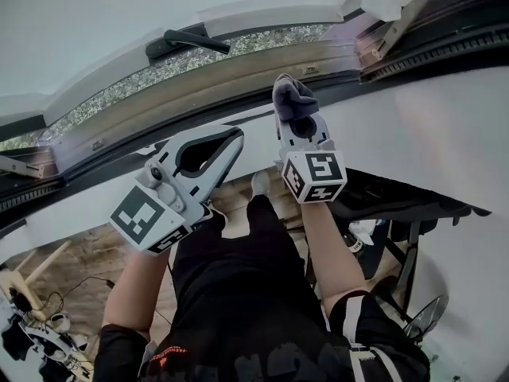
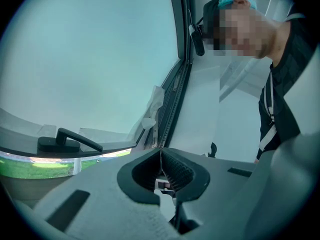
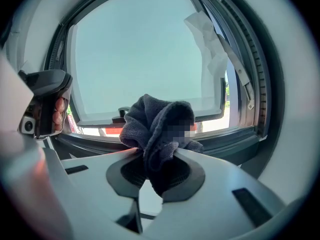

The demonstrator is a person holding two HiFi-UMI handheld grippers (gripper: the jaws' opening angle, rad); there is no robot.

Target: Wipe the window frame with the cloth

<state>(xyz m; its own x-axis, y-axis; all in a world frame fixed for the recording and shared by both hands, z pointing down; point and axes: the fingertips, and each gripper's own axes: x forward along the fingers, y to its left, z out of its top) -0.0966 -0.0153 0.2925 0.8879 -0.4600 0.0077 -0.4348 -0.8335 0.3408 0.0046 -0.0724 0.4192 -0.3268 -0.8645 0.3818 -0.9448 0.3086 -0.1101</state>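
The cloth (image 3: 157,124), at the centre of the right tool's view, is dark grey, soft and napped like terry. The left tool (image 2: 161,153) and right tool (image 3: 159,154) have pale grey matt plastic shells, faintly grainy, lined with black ribbed pads (image 2: 177,166). Across the upper head view, the window frame (image 1: 238,74) shows a brown, wood-like matt band between dark matt profiles. Its handle (image 1: 187,42) is matt black. At lower left, the floor (image 1: 79,249) is bare wooden planks.

cloth (image 1: 292,100) in right gripper (image 1: 296,122), left gripper (image 1: 235,136) beside, window frame (image 1: 199,79) behind
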